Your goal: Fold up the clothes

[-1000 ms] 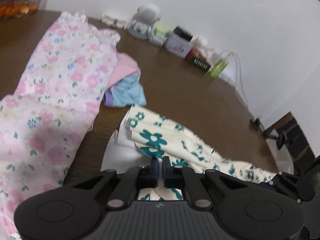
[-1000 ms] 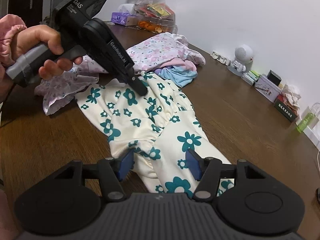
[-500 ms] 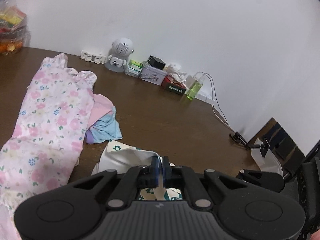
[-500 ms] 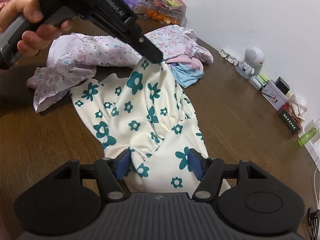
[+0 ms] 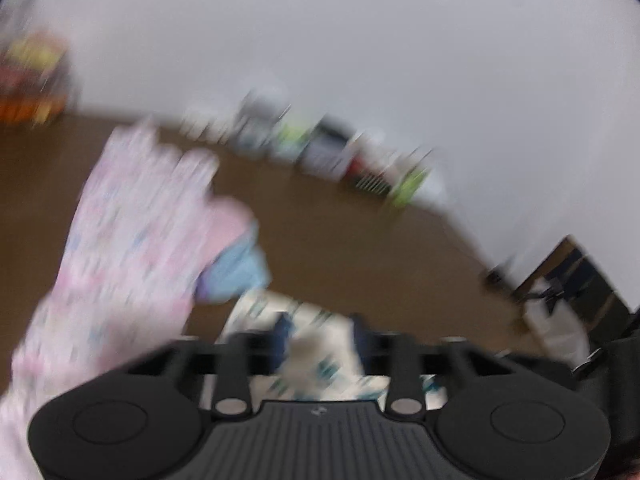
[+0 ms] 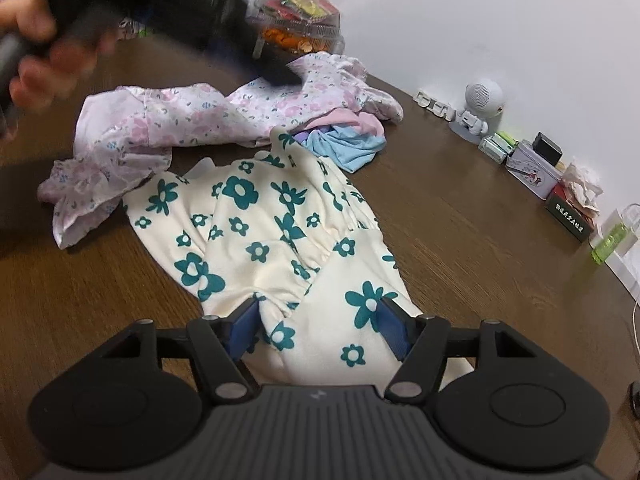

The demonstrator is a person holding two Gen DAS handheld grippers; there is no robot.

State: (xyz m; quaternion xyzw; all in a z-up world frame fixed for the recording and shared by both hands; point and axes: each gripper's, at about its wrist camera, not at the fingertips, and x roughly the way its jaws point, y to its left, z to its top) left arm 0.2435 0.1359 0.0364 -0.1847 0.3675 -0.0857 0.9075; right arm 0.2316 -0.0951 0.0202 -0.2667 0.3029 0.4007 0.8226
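Observation:
A cream garment with teal flowers (image 6: 280, 232) lies spread on the brown table (image 6: 460, 216), folded over on itself. My right gripper (image 6: 316, 320) is open, its blue pads on either side of the garment's near edge. My left gripper (image 5: 320, 332) is open in a blurred left wrist view, with the cream garment (image 5: 316, 344) below and between its fingers. In the right wrist view the left gripper (image 6: 276, 74) is a blurred dark shape above the far end of the garment, apart from it.
A pink floral garment (image 6: 192, 120) lies behind the cream one, with pink and blue cloths (image 6: 344, 140) beside it. A robot figurine (image 6: 478, 108), small boxes (image 6: 532, 164) and a green bottle (image 6: 610, 240) line the wall. A snack container (image 6: 300, 20) stands at the back.
My left gripper has opened and let go of the cream garment, which has dropped flat onto the table. The left gripper is moving fast. My right gripper has stayed open at the near edge.

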